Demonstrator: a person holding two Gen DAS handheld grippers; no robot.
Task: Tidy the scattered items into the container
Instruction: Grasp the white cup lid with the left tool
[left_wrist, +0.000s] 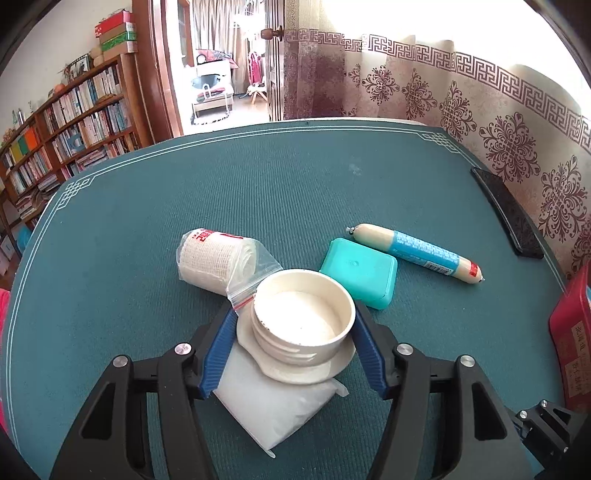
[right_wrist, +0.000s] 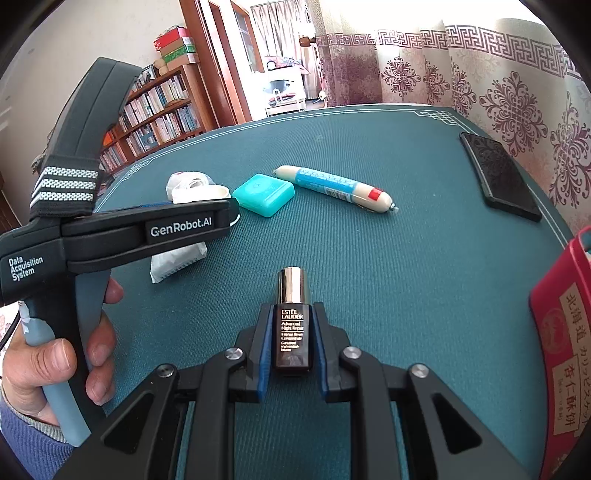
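A teal mat (left_wrist: 295, 192) covers the table; bookshelves (left_wrist: 74, 122) stand beyond its far-left corner. The right gripper (right_wrist: 291, 332) clamps a dark bottle (right_wrist: 292, 336). The left gripper (left_wrist: 295, 328) straddles a cream cap (left_wrist: 303, 321), perhaps touching; a red box (right_wrist: 565, 332) is cut off.

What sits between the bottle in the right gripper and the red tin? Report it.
Nothing visible. The right gripper holds the bottle, and only bare mat lies between it and the red tin at the right edge. The phone lies farther back, off that line.
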